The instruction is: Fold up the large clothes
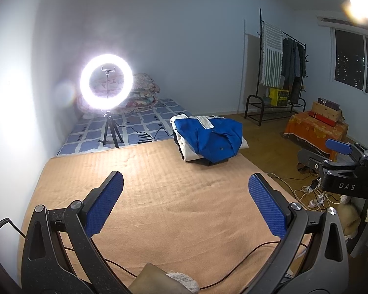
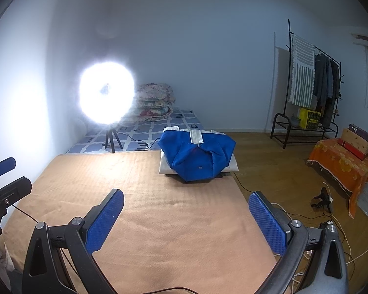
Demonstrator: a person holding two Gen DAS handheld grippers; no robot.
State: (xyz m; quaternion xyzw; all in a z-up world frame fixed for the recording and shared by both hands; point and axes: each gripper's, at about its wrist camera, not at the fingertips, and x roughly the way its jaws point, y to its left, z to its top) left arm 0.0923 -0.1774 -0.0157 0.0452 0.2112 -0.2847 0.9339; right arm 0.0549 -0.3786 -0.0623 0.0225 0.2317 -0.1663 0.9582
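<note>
On right gripper (image 1: 341, 156) body, "DAS", jaws apart

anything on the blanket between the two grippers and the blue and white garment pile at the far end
Nothing visible does. Both the left gripper and the right gripper are open over bare tan blanket, which runs unbroken to the folded blue and white garment pile. The ring light stands off to the left, beyond the blanket.
</note>
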